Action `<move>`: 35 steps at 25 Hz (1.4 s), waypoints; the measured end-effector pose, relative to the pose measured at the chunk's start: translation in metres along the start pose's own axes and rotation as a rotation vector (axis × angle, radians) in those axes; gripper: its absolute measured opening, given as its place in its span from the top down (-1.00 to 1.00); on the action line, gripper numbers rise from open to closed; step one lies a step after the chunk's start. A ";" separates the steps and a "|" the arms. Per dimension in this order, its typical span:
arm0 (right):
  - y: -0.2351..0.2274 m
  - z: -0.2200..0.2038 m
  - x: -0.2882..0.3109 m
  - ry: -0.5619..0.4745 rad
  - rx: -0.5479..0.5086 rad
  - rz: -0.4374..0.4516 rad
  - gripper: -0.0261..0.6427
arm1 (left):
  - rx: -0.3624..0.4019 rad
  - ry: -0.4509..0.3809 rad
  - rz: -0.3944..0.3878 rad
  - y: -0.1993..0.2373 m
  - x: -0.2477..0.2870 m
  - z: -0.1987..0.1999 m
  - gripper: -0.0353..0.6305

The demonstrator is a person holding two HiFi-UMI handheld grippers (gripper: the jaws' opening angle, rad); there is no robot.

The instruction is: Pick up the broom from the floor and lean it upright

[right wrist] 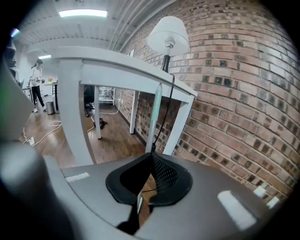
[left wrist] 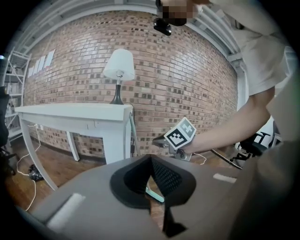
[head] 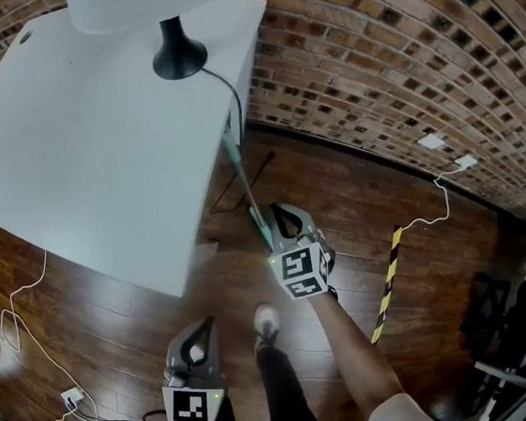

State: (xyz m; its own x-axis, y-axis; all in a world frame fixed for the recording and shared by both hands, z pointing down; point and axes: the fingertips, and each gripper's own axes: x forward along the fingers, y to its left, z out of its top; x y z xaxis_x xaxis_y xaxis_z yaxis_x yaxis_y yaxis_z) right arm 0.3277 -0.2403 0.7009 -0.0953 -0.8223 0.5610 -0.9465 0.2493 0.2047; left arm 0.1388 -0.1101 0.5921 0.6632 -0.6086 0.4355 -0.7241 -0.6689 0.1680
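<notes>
The right gripper has its jaws pressed together on the thin green handle of the broom. In the right gripper view the handle rises straight out of the jaw tips and reaches up to the edge of the white desk. From the head view, the handle runs at a slant from the desk corner near the brick wall down to the right gripper. Its lower end is hidden behind that gripper, so whether it touches the wooden floor cannot be told.

The left gripper hangs lower and nearer the person, well apart from the broom. Its own view shows the jaw tips meeting with nothing clamped between them. Through the gap behind the tips a short green strip shows, lying beyond the jaws and not touched by them.

A lamp stands on the desk above the handle's upper end.
</notes>
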 end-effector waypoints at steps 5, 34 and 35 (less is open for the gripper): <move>0.008 0.021 -0.061 -0.046 0.056 -0.021 0.89 | 0.034 -0.040 -0.040 -0.007 -0.022 0.026 0.90; 0.077 0.263 -0.418 -0.388 0.275 -0.226 0.89 | 0.205 -0.268 -0.120 0.026 -0.223 0.227 0.90; 0.077 0.264 -0.423 -0.396 0.283 -0.230 0.89 | 0.206 -0.274 -0.116 0.024 -0.226 0.230 0.90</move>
State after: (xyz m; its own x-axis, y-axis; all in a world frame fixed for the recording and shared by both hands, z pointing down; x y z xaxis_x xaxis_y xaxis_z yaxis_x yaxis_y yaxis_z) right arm 0.2141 -0.0082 0.2675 0.0676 -0.9830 0.1705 -0.9975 -0.0630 0.0321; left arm 0.0152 -0.0864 0.2945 0.7851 -0.5966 0.1663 -0.6062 -0.7953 0.0090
